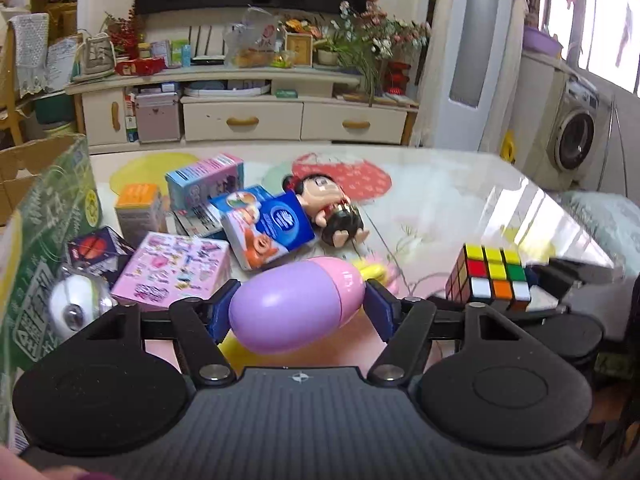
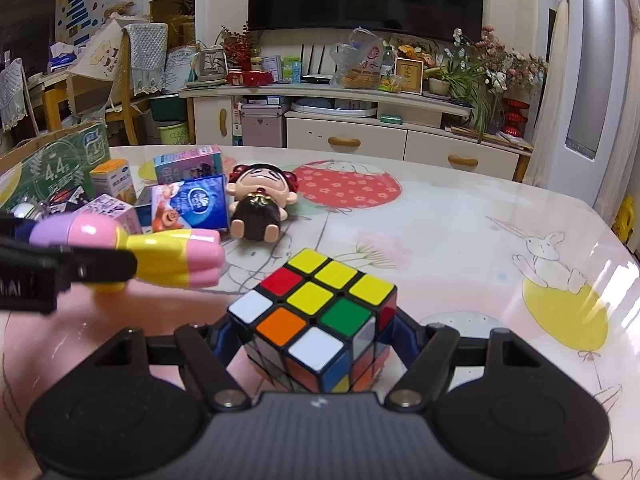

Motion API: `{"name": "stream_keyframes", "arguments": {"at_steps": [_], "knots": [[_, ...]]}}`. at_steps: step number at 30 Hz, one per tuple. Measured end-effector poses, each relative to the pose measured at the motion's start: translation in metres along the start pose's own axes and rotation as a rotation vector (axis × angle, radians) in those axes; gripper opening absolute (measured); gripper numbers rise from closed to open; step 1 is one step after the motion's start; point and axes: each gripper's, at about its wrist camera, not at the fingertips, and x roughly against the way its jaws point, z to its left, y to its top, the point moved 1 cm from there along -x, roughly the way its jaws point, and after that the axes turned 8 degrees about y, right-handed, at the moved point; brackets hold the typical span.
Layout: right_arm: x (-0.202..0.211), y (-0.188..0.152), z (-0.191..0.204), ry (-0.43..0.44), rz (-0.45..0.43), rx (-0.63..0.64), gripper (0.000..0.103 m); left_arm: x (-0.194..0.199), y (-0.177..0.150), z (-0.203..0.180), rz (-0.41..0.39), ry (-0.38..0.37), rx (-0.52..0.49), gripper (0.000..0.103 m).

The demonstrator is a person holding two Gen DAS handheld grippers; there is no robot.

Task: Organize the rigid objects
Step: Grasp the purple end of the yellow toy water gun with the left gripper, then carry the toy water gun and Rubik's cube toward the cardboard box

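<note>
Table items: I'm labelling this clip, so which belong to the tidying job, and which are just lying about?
Job:
- purple-pink toy between the left gripper fingers
- puzzle cube between the right gripper fingers
- doll
- small boxes
- green carton

Lying about:
- TV cabinet
- flowers
- washing machine

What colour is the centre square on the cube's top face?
Yellow, clearest in the right wrist view: cube.

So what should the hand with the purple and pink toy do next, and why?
Probably carry the purple and pink toy left toward the green cardboard box. The left gripper already has it pinched between its blue pads and lifted, and the other small boxes are piled beside that box.
</note>
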Motion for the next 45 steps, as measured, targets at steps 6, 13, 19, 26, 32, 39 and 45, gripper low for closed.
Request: {"name": "stream_keyframes", "arguments": {"at_steps": [6, 13, 19, 26, 32, 39, 45], "knots": [[0.006, 0.000, 0.008, 0.002, -0.010, 0.006, 0.073, 0.002, 0.010, 0.015, 0.011, -0.033, 0.061, 0.046], [0.003, -0.004, 0.016, 0.001, 0.005, 0.019, 0.073, -0.010, 0.001, 0.021, 0.029, 0.002, 0.047, 0.047], [0.001, -0.005, 0.015, 0.001, 0.009, 0.019, 0.073, -0.025, -0.005, 0.019, 0.051, 0.049, 0.018, 0.046], [0.003, -0.004, 0.014, 0.003, 0.003, 0.017, 0.073, -0.024, -0.006, 0.018, 0.040, 0.087, 0.014, 0.027], [0.006, -0.001, 0.016, 0.009, -0.008, 0.013, 0.073, -0.011, 0.001, 0.021, 0.010, 0.100, 0.037, 0.026], [0.016, 0.008, 0.035, 0.035, -0.035, 0.050, 0.073, 0.026, 0.021, 0.034, -0.075, 0.078, 0.088, 0.026], [0.023, 0.021, 0.061, 0.069, -0.062, 0.099, 0.073, 0.056, 0.034, 0.058, -0.122, 0.082, 0.142, 0.026]]}}
